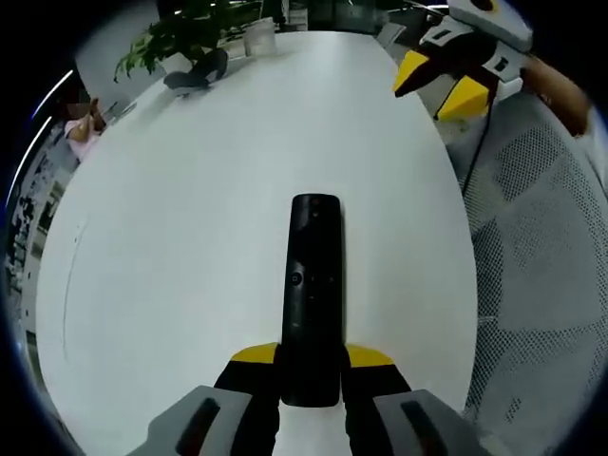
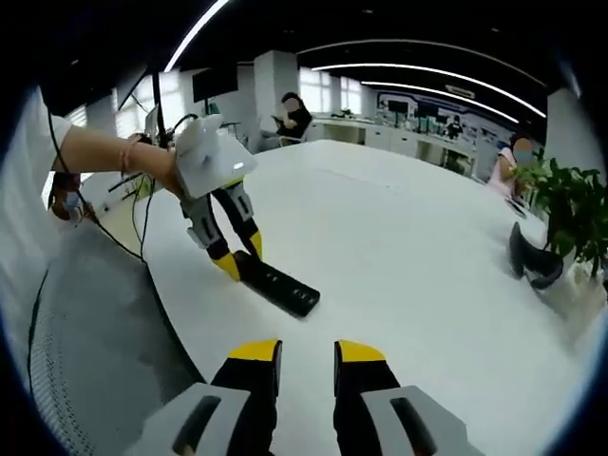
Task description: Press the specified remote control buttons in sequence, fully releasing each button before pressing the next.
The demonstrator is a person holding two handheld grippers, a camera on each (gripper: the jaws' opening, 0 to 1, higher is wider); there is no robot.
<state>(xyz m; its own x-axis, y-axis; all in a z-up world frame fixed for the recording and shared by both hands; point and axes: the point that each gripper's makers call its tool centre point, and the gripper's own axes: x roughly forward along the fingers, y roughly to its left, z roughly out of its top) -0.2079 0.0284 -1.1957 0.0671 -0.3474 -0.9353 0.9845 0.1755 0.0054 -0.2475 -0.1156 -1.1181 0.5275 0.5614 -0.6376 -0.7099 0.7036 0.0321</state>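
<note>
Left claw (image 1: 311, 366) grasping black remote (image 1: 313, 294) flat on white tabletop (image 1: 190, 209); right claw (image 2: 306, 366) released, near remote, unpressed; next likely lowering onto first button

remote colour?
Black; the remote control shows best in the left gripper view, clamped by the left gripper.

Left gripper view close along the remote control (image 1: 313, 299); right gripper view farther back, same white table (image 2: 427, 256).
</note>
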